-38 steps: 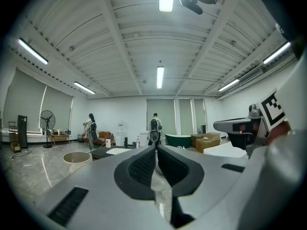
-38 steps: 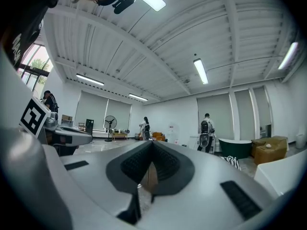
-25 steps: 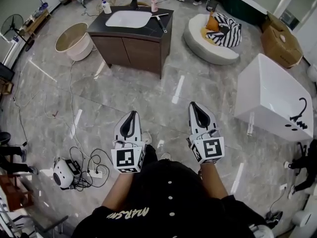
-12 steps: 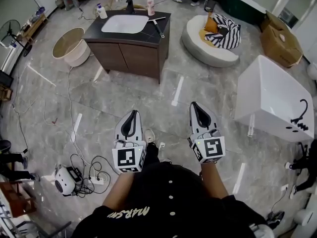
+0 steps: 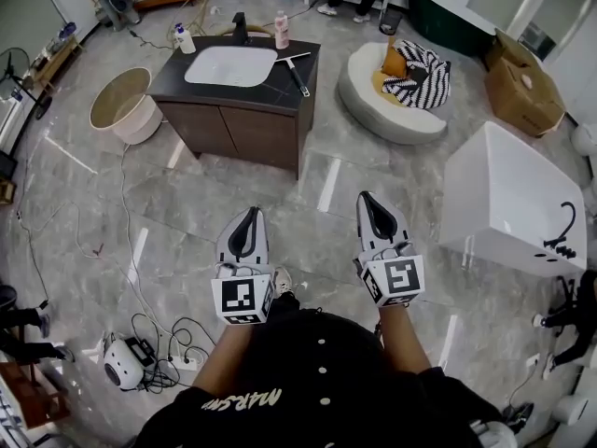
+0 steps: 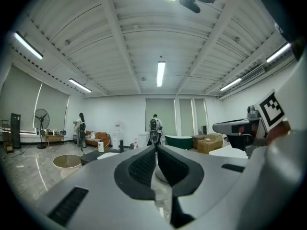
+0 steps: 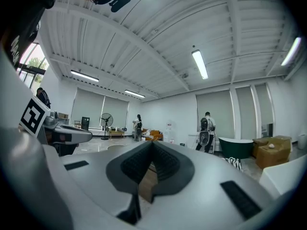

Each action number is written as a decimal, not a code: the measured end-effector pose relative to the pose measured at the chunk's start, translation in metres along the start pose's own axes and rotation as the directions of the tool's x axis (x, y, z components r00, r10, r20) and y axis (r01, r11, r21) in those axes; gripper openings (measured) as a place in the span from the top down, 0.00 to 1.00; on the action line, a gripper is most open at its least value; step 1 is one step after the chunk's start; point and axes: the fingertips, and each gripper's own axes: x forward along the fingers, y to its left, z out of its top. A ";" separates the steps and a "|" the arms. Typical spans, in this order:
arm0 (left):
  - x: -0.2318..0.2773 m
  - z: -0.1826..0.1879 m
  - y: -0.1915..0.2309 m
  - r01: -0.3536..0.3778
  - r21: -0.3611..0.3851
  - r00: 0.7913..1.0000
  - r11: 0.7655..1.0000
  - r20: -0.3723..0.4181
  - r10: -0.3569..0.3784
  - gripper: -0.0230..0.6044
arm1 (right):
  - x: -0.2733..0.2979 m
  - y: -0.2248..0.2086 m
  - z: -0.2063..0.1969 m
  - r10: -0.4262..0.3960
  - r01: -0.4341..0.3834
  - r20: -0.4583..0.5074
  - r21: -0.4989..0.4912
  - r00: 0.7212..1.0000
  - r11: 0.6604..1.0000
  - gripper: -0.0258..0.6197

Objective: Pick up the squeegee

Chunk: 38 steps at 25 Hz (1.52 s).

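1. Black shirt (image 5: 308,371): its white print, seen upside down, partly reads "MARS".
2. Left gripper (image 5: 250,215) and right gripper (image 5: 366,199) are side by side above the floor (image 5: 187,203), fingers (image 6: 144,166) closed together on nothing.
3. Squeegee (image 5: 298,73) lies on the dark tabletop (image 5: 233,95), right of the sink (image 5: 231,65), well apart from both grippers.
4. Bottle (image 5: 281,31): label too small to read.

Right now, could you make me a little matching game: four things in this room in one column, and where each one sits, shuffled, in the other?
Things:
1. squeegee
2. striped cloth
3. beige tub
4. cardboard box

Places:
A. on the floor, left of the vanity
B. on the dark countertop, right of the basin
C. on the floor, far right in the head view
D. on the round white seat

Pairs: 1-B, 2-D, 3-A, 4-C
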 end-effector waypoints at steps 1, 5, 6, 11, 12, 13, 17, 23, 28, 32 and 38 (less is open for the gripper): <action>0.008 0.001 0.005 0.007 0.002 1.000 1.000 0.002 -0.007 0.93 | 0.010 -0.001 0.001 -0.005 0.005 0.001 0.000 1.000 1.000 0.97; 0.039 0.006 0.031 0.019 0.001 1.000 1.000 0.009 -0.019 0.93 | 0.053 0.000 0.005 -0.012 0.012 0.012 0.000 1.000 1.000 0.97; 0.047 0.007 0.039 0.019 0.000 1.000 1.000 0.010 -0.019 0.93 | 0.064 0.000 0.006 -0.012 0.012 0.013 -0.001 1.000 1.000 0.97; 0.085 0.014 0.076 0.027 -0.001 1.000 1.000 0.013 -0.027 0.93 | 0.116 0.001 0.010 -0.021 0.022 0.016 -0.003 1.000 1.000 0.97; 0.091 0.015 0.083 0.029 -0.003 0.999 1.000 0.016 -0.029 0.93 | 0.125 0.001 0.011 -0.026 0.026 0.016 -0.003 1.000 1.000 0.97; 0.096 0.015 0.088 0.030 -0.003 0.999 1.000 0.019 -0.030 0.93 | 0.132 0.000 0.011 -0.031 0.031 0.015 -0.001 0.999 1.000 0.97; 0.113 0.013 0.105 0.024 0.015 1.000 1.000 0.014 -0.024 0.93 | 0.151 -0.001 0.002 -0.043 0.043 -0.006 0.017 0.999 0.999 0.97; 0.144 -0.004 0.112 0.045 -0.009 0.999 0.999 -0.024 -0.045 0.93 | 0.177 -0.007 -0.018 -0.045 0.047 -0.041 0.037 0.998 0.998 0.97; 0.181 -0.012 0.124 0.038 -0.013 0.998 0.999 -0.040 -0.039 0.93 | 0.214 -0.025 -0.027 -0.045 0.047 -0.046 0.046 0.998 0.998 0.97; 0.222 -0.010 0.133 0.031 -0.009 0.999 0.999 -0.039 -0.031 0.93 | 0.253 -0.049 -0.029 -0.041 0.043 -0.034 0.050 0.999 0.998 0.97; 0.300 0.001 0.145 0.010 0.005 0.999 1.000 -0.031 -0.010 0.93 | 0.325 -0.093 -0.025 -0.013 0.014 -0.018 0.042 1.000 0.999 0.97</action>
